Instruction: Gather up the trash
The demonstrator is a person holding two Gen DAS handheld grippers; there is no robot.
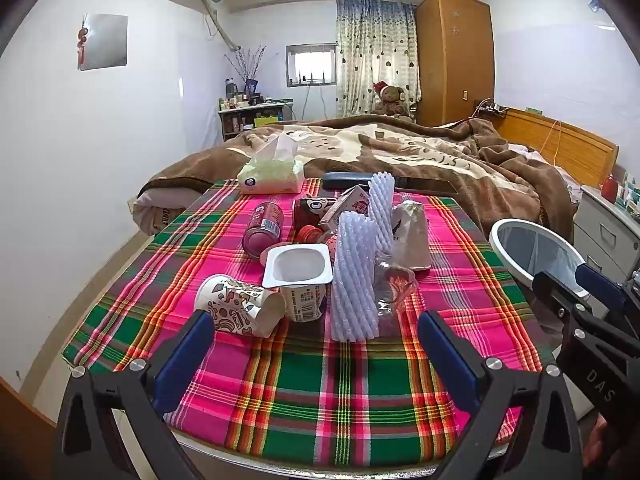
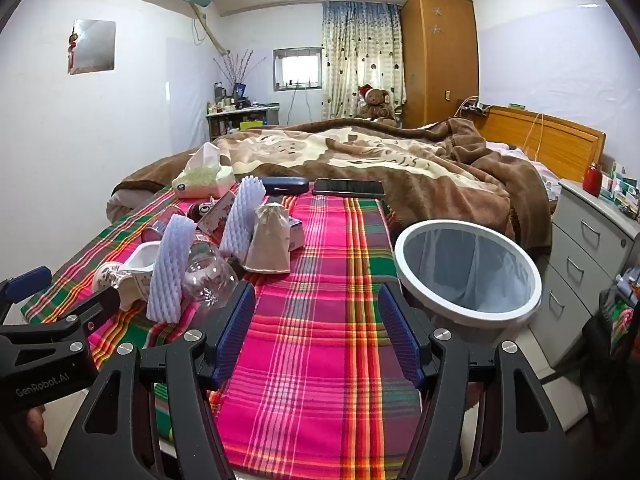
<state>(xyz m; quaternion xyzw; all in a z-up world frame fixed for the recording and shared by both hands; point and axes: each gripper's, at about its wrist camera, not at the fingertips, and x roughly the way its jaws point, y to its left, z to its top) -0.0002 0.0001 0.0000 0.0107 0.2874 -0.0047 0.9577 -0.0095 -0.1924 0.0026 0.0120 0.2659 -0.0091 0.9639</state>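
Trash lies in a pile on the plaid table [image 1: 304, 392]: a patterned paper cup [image 1: 236, 310] on its side, a white yogurt cup [image 1: 299, 276], two white foam nets [image 1: 354, 280], a clear crumpled plastic bottle [image 1: 394, 286], a brown paper cup [image 1: 412, 236], a red can [image 1: 264, 228] and small cartons. My left gripper [image 1: 316, 352] is open and empty, just short of the pile. My right gripper [image 2: 316, 328] is open and empty over bare cloth, with the pile [image 2: 208, 252] to its left and the white-rimmed trash bin [image 2: 468, 272] to its right.
A tissue pack [image 1: 272, 176], a dark case [image 2: 286, 185] and a phone [image 2: 348, 188] lie at the table's far edge. A bed with a brown blanket [image 2: 380, 160] stands behind. A grey drawer unit [image 2: 592, 248] stands right of the bin.
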